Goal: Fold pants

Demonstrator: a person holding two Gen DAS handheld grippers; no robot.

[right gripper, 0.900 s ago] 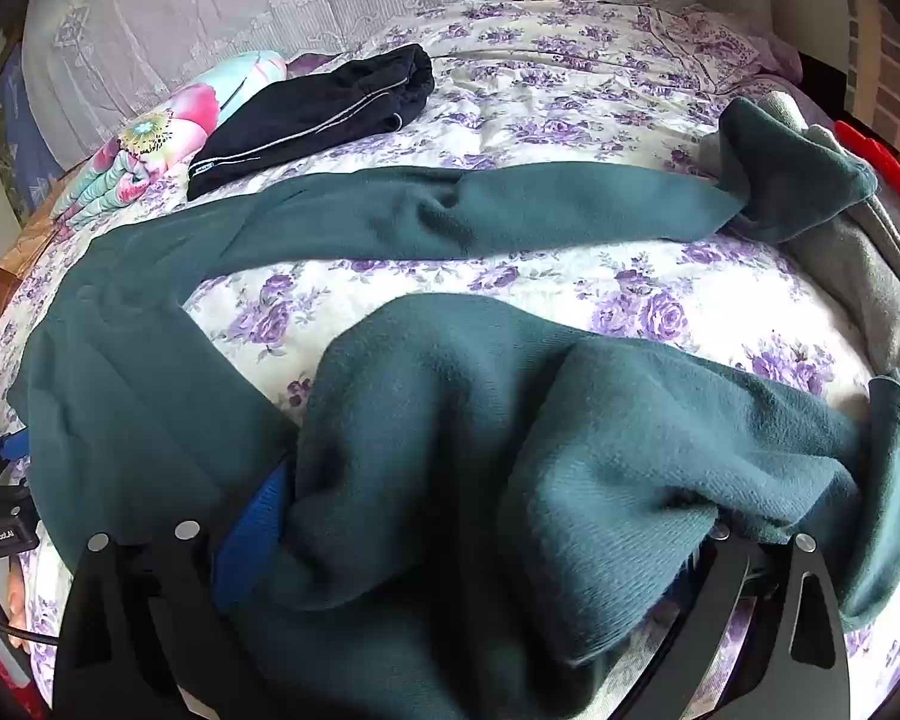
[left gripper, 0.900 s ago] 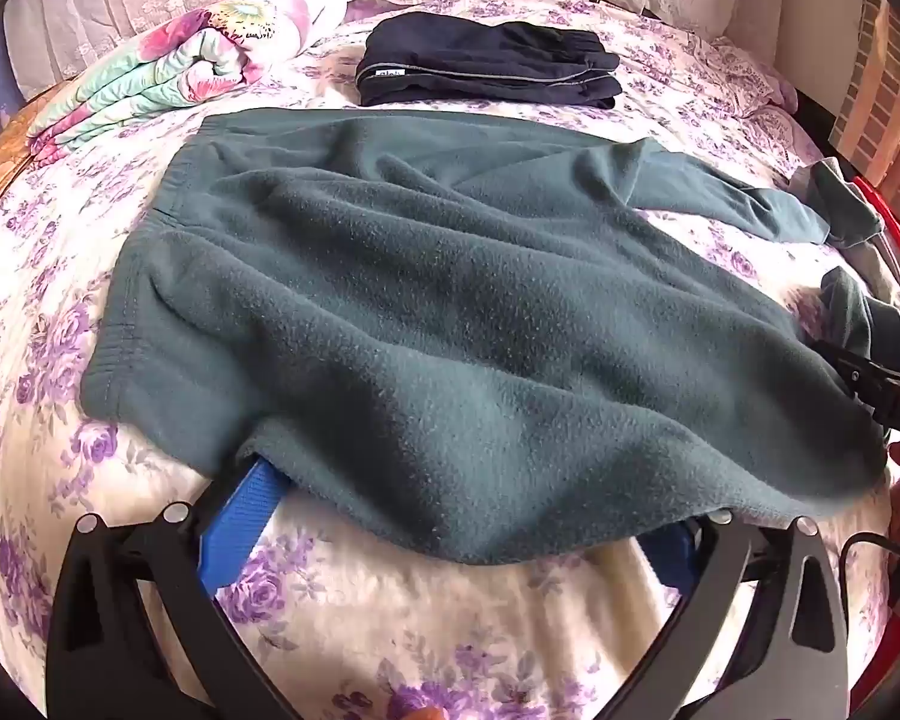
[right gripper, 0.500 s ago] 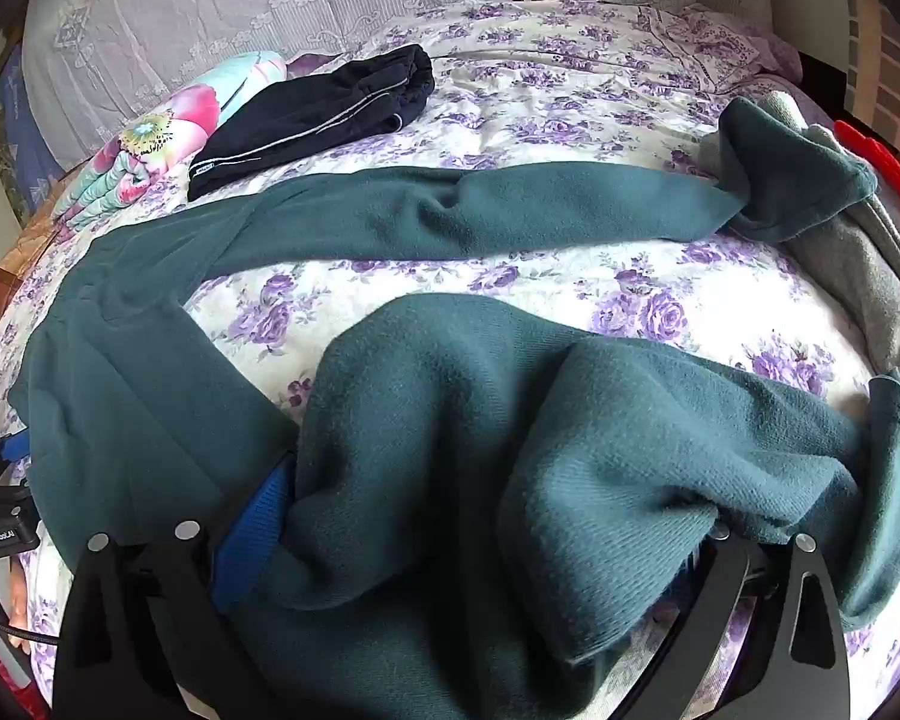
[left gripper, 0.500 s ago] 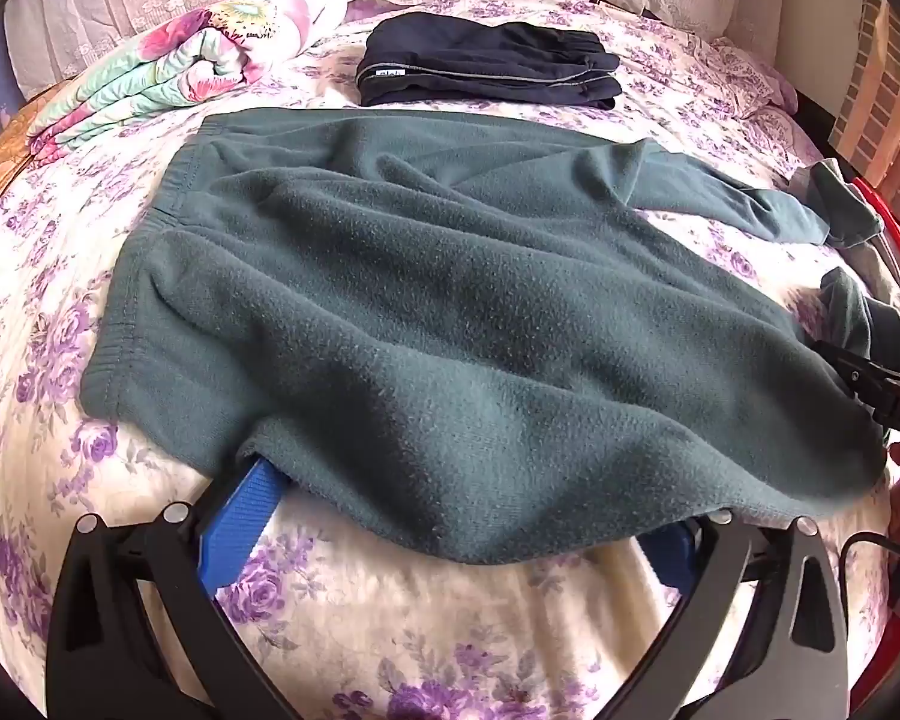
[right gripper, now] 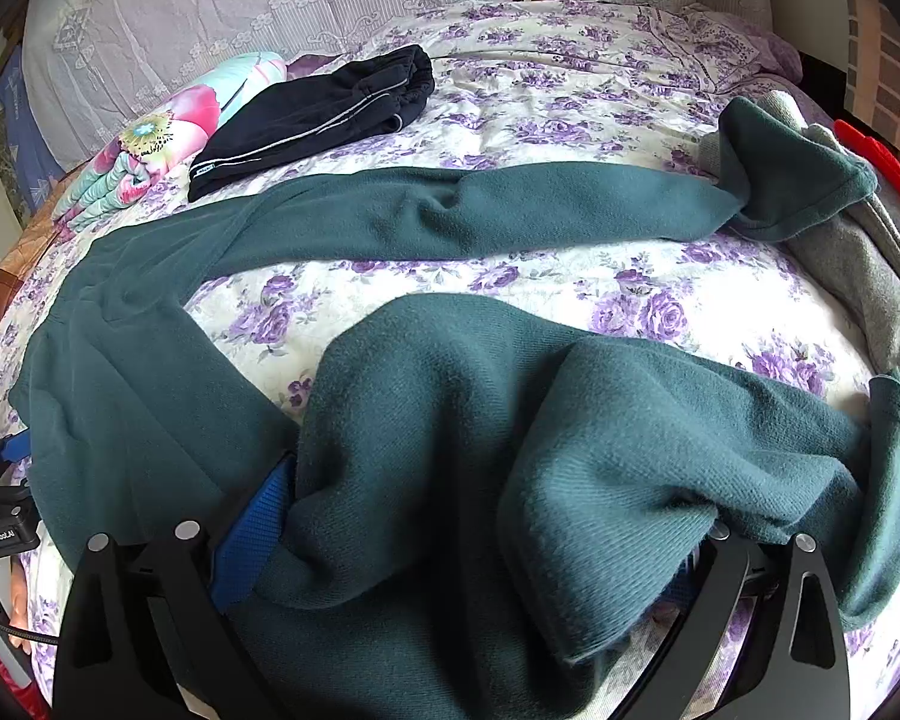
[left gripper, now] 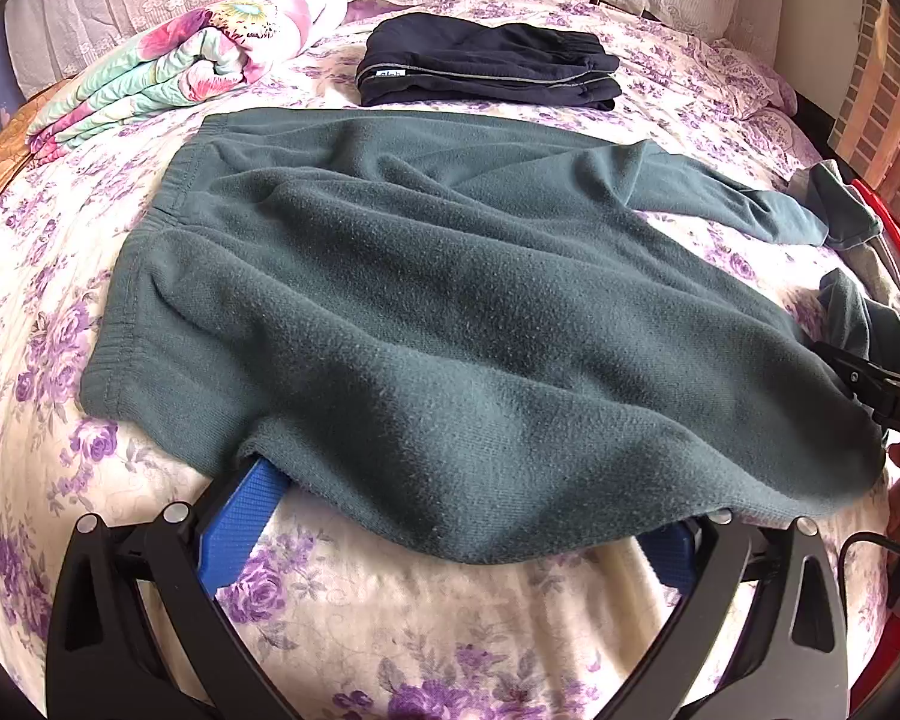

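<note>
Jaws of both grippers are standing wide apart: we are seeing the left gripper point(left gripper: 459, 516) with its blue pads spread under the near edge of the green fleece pants point(left gripper: 450, 312), the cloth draping over them rather than being pinched. Likewise the right gripper point(right gripper: 486, 546) is lying with its fingers spread beneath a bunched trouser leg, one blue pad point(right gripper: 252, 534) showing at the left, and nothing is being clamped. We are finding the pants point(right gripper: 426, 420) spread across the bed point(left gripper: 342, 618), on its purple-flowered sheet, waistband toward the left in the left wrist view, one leg stretching away to the right and its cuff resting on grey cloth point(right gripper: 870, 276) at the bed's edge. Beyond them are lying folded dark pants point(left gripper: 486, 69) and, just beside these, a rolled floral quilt point(left gripper: 180, 72).
</note>
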